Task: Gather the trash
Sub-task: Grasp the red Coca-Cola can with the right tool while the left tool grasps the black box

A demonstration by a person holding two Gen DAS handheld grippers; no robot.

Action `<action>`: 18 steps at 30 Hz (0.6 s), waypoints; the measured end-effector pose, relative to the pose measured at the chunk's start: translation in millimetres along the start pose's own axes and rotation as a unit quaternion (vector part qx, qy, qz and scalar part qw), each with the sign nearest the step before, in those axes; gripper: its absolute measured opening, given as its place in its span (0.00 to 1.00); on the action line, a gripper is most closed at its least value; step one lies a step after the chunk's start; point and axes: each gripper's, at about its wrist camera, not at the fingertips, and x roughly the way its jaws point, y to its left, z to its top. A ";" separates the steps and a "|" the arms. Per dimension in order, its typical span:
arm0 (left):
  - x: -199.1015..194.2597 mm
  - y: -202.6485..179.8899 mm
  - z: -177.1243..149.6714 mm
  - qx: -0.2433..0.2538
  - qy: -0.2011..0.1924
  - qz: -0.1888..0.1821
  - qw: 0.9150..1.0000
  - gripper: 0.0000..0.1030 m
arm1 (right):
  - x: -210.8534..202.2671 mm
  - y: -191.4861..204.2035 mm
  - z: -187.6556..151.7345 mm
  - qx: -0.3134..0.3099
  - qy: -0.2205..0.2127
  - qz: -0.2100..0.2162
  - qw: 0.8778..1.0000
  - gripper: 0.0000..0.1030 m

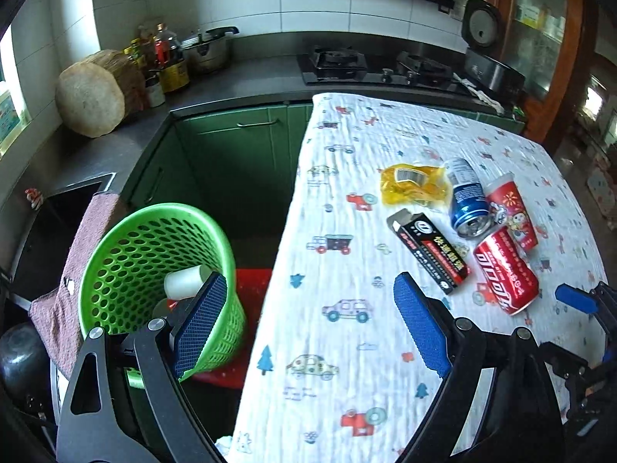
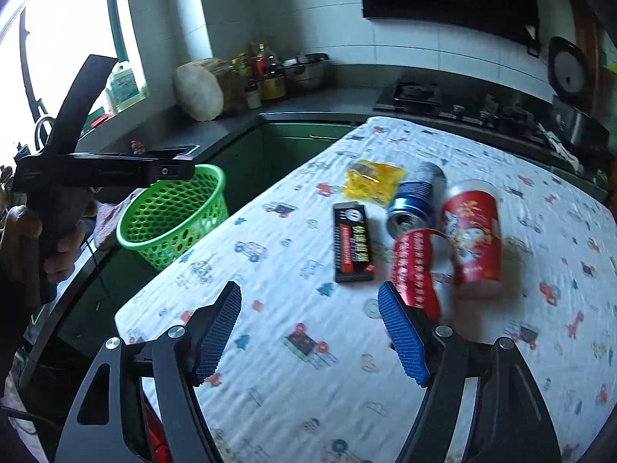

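Five trash items [image 1: 457, 214] on tablecloth [image 1: 347, 308]

On my desk, the red crushed can [image 1: 506, 272] bears white Coca-Cola script in Chinese, the black carton [image 1: 428, 252] carries yellow Chinese characters I can't make out, and the yellow wrapper [image 1: 415, 184] shows a barcode.

Contents of perforated green plastic basket [image 1: 127, 254] partly masked by left blue finger pad [image 1: 200, 324]. Crushed red soda can [image 2: 418, 270] and red paper cup [image 2: 476, 231] motion-blurred, print unreadable. Black rice cooker [image 2: 570, 88] cropped at frame edge.
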 end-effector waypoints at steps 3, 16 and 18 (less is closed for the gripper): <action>9.3 -23.1 6.1 0.013 0.005 -0.016 1.000 0.85 | -2.7 -25.1 -5.6 0.026 0.004 -0.024 0.999 0.69; 45.4 -64.6 20.2 0.023 0.036 -0.044 0.998 0.85 | 39.8 -75.8 -4.2 0.095 0.046 -0.037 0.994 0.64; 48.8 -64.4 22.2 0.021 0.039 -0.045 0.998 0.85 | 49.6 -79.3 -0.9 0.100 0.054 -0.032 0.993 0.62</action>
